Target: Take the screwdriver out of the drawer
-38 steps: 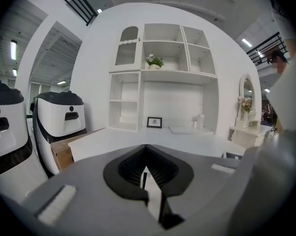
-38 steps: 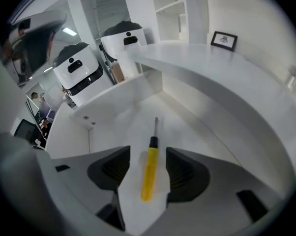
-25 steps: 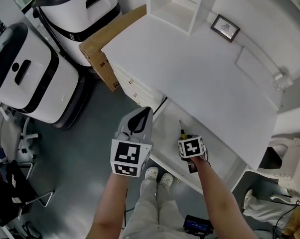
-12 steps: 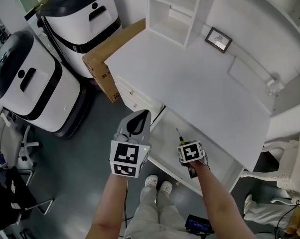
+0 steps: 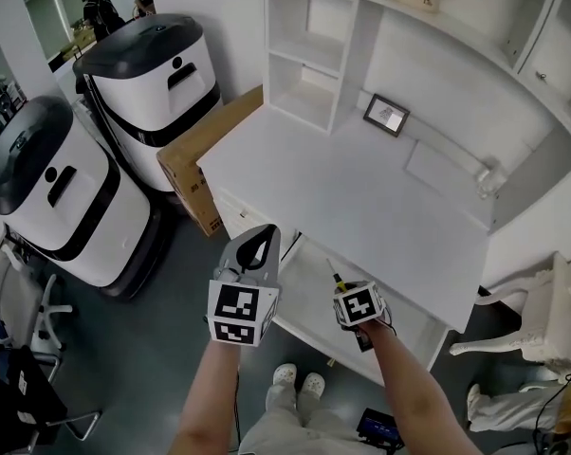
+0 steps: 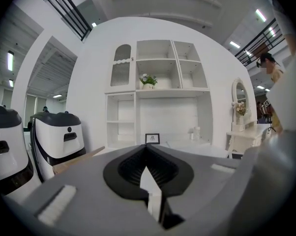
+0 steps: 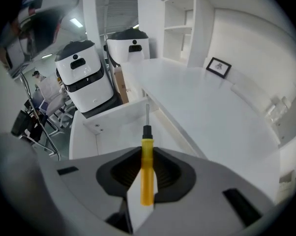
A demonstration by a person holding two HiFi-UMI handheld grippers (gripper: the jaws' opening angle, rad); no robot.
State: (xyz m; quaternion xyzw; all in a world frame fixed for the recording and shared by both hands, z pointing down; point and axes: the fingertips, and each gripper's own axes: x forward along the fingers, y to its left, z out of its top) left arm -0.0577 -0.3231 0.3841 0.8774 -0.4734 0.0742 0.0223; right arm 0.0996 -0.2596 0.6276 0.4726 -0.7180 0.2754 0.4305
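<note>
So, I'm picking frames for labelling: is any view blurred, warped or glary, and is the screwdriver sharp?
Head view: sharp, evenly lit, no glare, only a mild wide-angle lean in the shelves. Left gripper view: strong fisheye with black corners, far picture frame crisp, near jaws soft. Right gripper view: same fisheye, screwdriver sharp between the jaws, upper left corner smeared.

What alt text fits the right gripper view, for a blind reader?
A yellow-handled screwdriver is held by the right gripper, whose jaws have just closed on it. Its tip points out over an open white drawer.
</note>
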